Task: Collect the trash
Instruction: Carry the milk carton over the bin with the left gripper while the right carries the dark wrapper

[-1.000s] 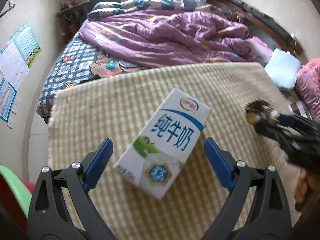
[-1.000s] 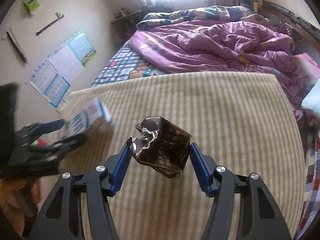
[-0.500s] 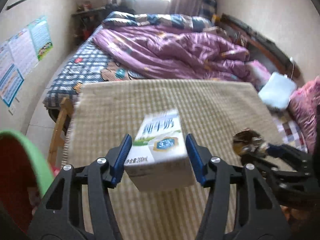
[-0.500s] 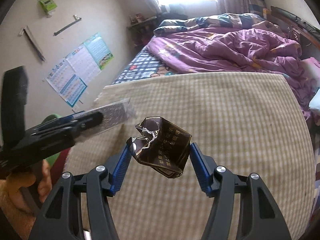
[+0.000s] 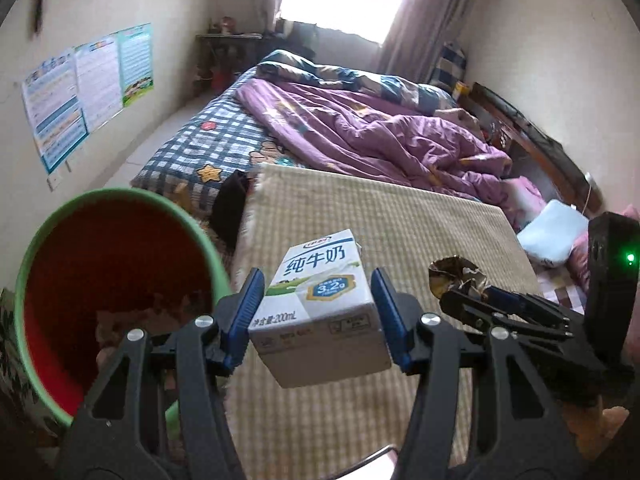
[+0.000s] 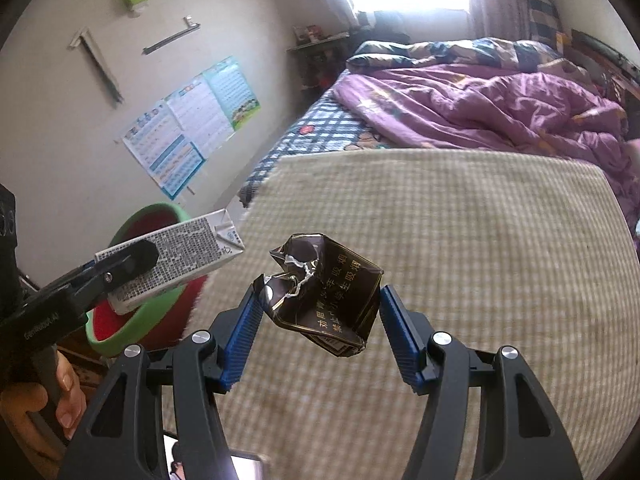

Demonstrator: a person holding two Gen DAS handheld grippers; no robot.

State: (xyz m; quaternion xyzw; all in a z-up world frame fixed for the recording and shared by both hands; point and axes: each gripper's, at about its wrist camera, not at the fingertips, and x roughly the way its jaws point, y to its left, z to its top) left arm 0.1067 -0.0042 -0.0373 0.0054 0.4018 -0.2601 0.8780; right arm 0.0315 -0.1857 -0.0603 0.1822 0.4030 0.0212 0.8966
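Left tongs (image 5: 318, 312): clenched on the carton (image 5: 320, 308), blue pads flat against its two long sides, base end facing the camera. The carton hangs clear of the table (image 5: 400, 216), ahead of the pads and level. Grip looks square; I see no slip or crush.

Right tongs (image 6: 320, 312): clenched on the crumpled pack (image 6: 326, 284), which sits between the pads and above the table. The left pad bears on a torn, folded flap, so I judge this hold the weaker of the two.

Bin (image 5: 116, 280): green rim, red inside, open mouth, off the table's edge to the left of the left tongs and below them. From the right wrist view the carton overlaps the bin's rim, but I cannot tell whether it is fully over the mouth.

Step in hand, as I judge it: carry the carton over the bin and release.

Recommendations:
- I swing the left tongs further left until the whole carton is inside the rim line, then lower it before I let go; a high drop may strike the rim and bounce.
- I tip the carton nose-down so it slides off the pads cleanly.
- I keep the right tongs shut and held back to the right, clear of the left tongs' path, and bring the pack over only once the mouth is free.
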